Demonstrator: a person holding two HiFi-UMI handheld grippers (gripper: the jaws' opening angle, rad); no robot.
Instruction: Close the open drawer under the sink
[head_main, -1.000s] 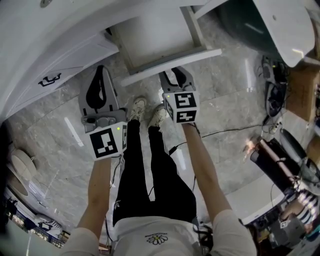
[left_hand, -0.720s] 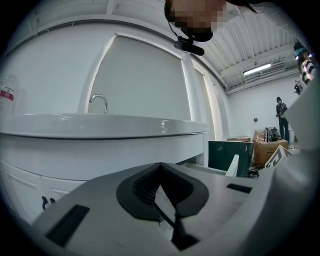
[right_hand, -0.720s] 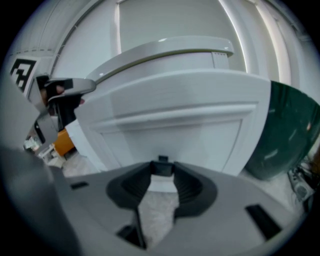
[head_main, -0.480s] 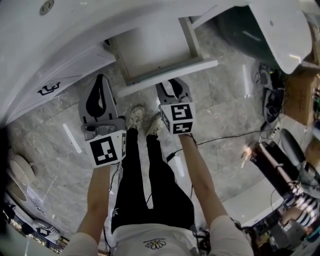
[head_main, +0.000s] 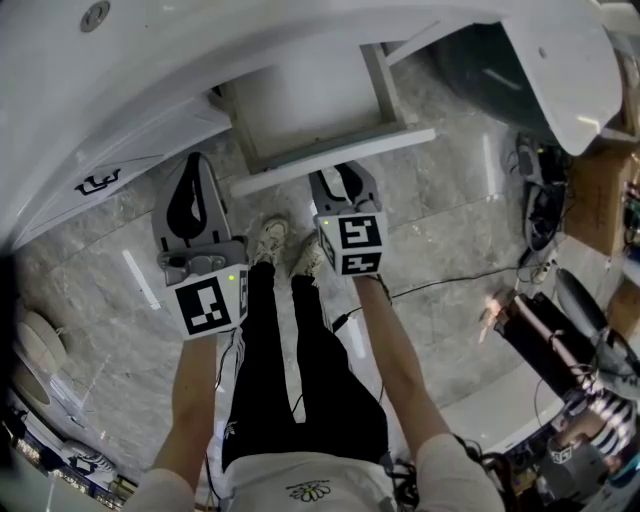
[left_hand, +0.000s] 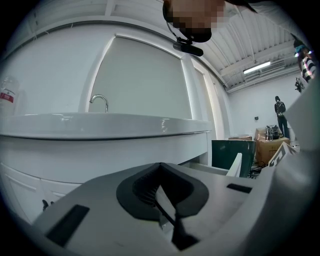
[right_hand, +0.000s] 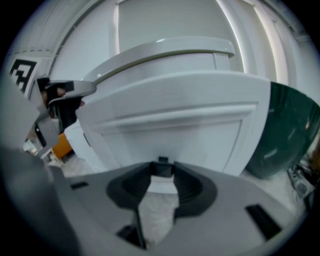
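Seen from the head view, a person in black trousers (head_main: 300, 380) and pale shoes (head_main: 272, 232) stood on a grey marble floor (head_main: 450, 230), facing a white vanity cabinet with a white sink (head_main: 150, 70) on top. The white open drawer (head_main: 390, 143) stuck out from under the sink, its long flat front panel facing the person and its pale inside bare.

The right gripper (head_main: 340, 172) reached up to the middle of that front panel. In the right gripper view the panel filled the picture. The jaws stood partly apart, with a small dark handle (right_hand: 162, 161) between their tips. Whether the pads pressed on the handle could not be made out.

The left gripper (head_main: 195, 165) hung to the left of the drawer, apart from it, in front of the closed cabinet door. In the left gripper view its jaws met at the tips with nothing between them. A curved chrome tap (left_hand: 100, 100) rose above the sink rim.
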